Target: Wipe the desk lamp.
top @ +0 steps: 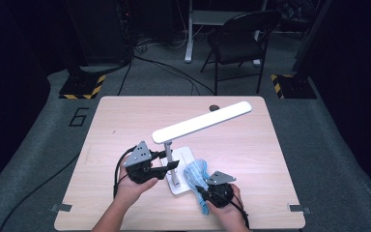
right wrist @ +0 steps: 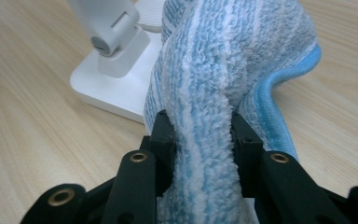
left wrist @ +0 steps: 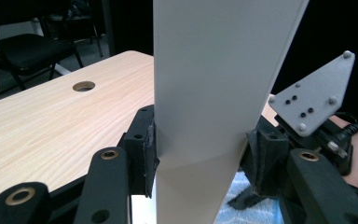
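On the pale wooden table top, the left gripper, black with a grey three-cornered plate, comes in from the left and has its jaws clamped on the white upright stem of the desk lamp — in the left gripper view the pads press against both flat sides of that stem. The lamp's long white light bar slants up and to the right above the table, and its flat white square base rests on the wood just right of the left gripper. Right of the stem, the blue and white striped terry cloth lies bunched over the near right part of the base. The right gripper holds this cloth: in the right gripper view its jaws pinch a thick fold of the cloth between them, narrow but not fully together, with the lamp's hinge and base just beyond — to the left in that view.
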The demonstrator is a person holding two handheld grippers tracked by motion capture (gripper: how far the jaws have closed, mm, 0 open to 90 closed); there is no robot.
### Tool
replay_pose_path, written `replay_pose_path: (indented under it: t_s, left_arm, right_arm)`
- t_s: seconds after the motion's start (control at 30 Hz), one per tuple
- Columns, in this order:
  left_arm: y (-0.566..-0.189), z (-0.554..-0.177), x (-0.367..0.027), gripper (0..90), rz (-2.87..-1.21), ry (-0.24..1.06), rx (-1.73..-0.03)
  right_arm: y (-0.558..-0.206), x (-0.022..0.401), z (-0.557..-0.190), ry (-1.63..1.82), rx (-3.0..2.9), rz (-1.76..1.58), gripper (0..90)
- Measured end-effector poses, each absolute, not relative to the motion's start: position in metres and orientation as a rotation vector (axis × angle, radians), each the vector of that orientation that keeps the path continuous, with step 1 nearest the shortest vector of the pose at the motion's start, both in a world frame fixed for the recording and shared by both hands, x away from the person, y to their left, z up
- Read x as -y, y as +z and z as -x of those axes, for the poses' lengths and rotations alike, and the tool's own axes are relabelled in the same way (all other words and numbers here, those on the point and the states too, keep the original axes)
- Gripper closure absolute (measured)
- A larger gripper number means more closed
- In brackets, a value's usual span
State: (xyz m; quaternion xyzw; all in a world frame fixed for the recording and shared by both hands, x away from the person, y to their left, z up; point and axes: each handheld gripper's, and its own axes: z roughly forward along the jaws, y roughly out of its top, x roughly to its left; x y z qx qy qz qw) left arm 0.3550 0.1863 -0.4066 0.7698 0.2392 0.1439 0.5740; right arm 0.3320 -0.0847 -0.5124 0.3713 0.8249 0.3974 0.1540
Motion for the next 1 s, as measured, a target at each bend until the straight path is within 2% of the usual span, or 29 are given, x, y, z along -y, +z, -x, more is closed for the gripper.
replay_pose_path:
  t_s: [0.33,1.0]
  left_arm:
    - [-0.407,-0.355,-0.187,52.1,-1.807,0.333,-0.557]
    - [-0.408,-0.355,-0.185,51.9,-1.794,0.338,-0.566]
  right_arm:
    - [-0.513,0.101,-0.340,1.105,-2.300,-1.116,68.2]
    - [-0.514,0.084,-0.329,1.081,-2.294,-1.069,68.2]
